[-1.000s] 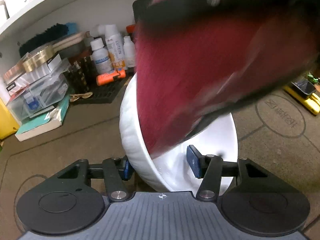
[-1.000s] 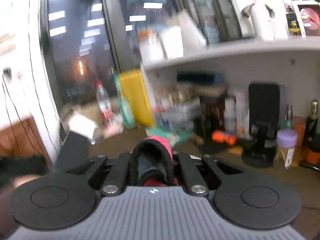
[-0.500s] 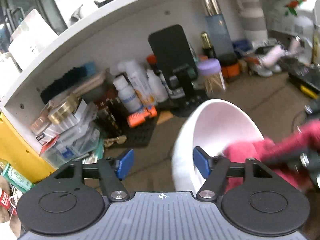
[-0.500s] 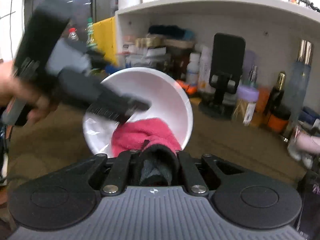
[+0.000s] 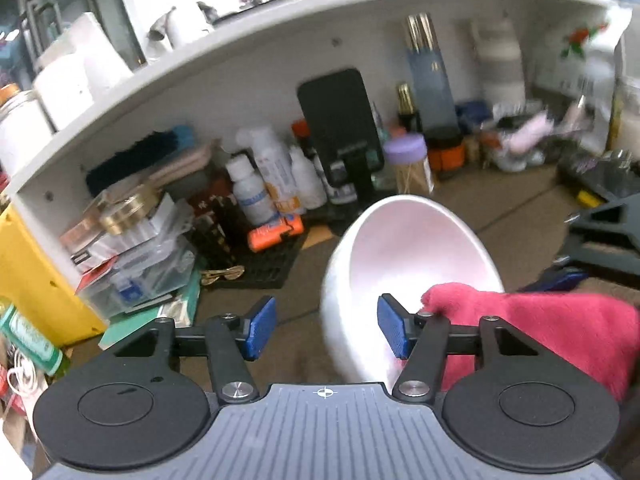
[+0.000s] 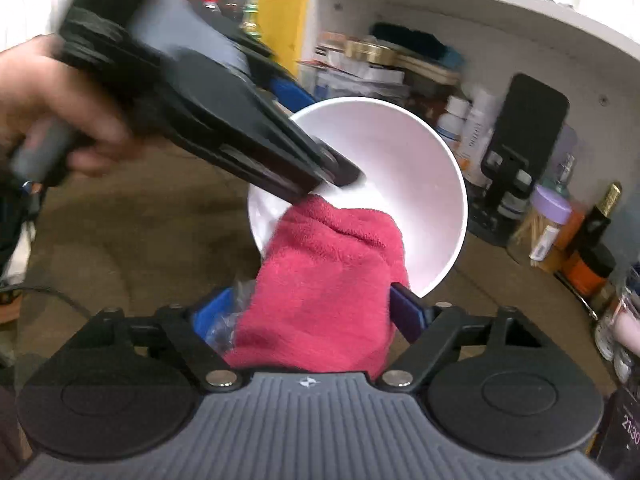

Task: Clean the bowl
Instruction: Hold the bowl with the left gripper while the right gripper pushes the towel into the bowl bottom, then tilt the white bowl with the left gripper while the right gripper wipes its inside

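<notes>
The white bowl [image 5: 408,264] is up off the brown surface [image 5: 304,344], tipped on its side so its mouth faces the right claw's camera. In the left wrist view the left claw [image 5: 326,330] has its blue pads spread wide: the rim of the bowl sits between them, the right-hand pad [image 5: 392,332] inside the bowl and the left-hand pad [image 5: 260,328] standing clear of the outer wall, so I cannot tell that it is actually pinching anything.

From the right wrist view the right claw [image 6: 308,314] has closed round a bunched red cloth [image 6: 324,276], which fills the gap between its fingers and pushes up toward 12 o'clock into the lower part of the bowl [image 6: 404,168]. A crumpled bit of clear plastic [image 6: 234,312] shows beside the cloth at the left finger. The other claw reaches in from 10 o'clock, a person's hand [image 6: 52,100] round its handle (rather blurred), its tip over the bowl's rim.

Behind the bowl, under a white shelf [image 5: 248,48], stand bottles [image 5: 272,176], a black phone stand [image 5: 344,140] and a purple-lidded jar [image 5: 408,160].
</notes>
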Demonstrator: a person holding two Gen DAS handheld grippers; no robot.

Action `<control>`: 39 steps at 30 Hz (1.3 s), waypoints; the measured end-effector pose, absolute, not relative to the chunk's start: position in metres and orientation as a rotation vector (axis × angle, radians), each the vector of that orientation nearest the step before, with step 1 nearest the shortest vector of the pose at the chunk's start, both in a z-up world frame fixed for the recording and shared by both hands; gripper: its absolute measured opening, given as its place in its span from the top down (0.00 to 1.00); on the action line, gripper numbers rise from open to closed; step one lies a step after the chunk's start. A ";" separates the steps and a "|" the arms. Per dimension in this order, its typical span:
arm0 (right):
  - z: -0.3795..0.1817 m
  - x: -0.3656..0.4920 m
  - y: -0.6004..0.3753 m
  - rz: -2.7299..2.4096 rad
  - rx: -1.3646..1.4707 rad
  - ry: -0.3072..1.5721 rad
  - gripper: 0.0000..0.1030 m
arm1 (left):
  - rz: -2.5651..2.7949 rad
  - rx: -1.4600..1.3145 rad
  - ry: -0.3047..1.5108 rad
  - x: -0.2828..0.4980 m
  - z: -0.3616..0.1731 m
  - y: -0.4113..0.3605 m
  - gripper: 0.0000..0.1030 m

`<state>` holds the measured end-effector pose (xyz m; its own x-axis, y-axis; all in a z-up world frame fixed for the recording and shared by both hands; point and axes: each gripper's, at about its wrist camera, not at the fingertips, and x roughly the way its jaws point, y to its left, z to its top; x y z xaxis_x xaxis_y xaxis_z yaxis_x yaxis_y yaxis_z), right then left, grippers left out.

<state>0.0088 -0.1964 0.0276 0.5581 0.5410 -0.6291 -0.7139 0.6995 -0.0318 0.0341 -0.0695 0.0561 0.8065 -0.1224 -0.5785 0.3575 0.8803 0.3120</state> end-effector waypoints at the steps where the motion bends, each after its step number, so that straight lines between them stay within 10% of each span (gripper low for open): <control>1: 0.030 0.015 -0.204 0.744 -0.239 0.648 0.42 | -0.268 0.425 0.579 0.031 0.057 -0.069 0.32; 8: 0.031 0.004 -0.219 0.745 -0.206 0.551 0.76 | -0.246 0.349 0.639 0.030 0.032 -0.067 0.30; 16: 0.045 -0.013 -0.213 0.676 -0.382 0.401 0.77 | -0.245 0.249 0.665 0.050 0.006 -0.071 0.61; 32: 0.011 0.091 -0.243 0.946 0.388 0.930 0.76 | -0.297 0.513 0.605 0.061 0.027 -0.067 0.67; 39: 0.009 0.049 -0.230 0.895 0.381 0.765 0.76 | -0.213 0.444 0.581 0.069 0.042 -0.067 0.63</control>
<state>0.0490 -0.2300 0.0092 0.3915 0.8112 -0.4343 -0.5554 0.5846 0.5914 0.0690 -0.0666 0.0417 0.8178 -0.0702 -0.5712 0.3158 0.8845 0.3434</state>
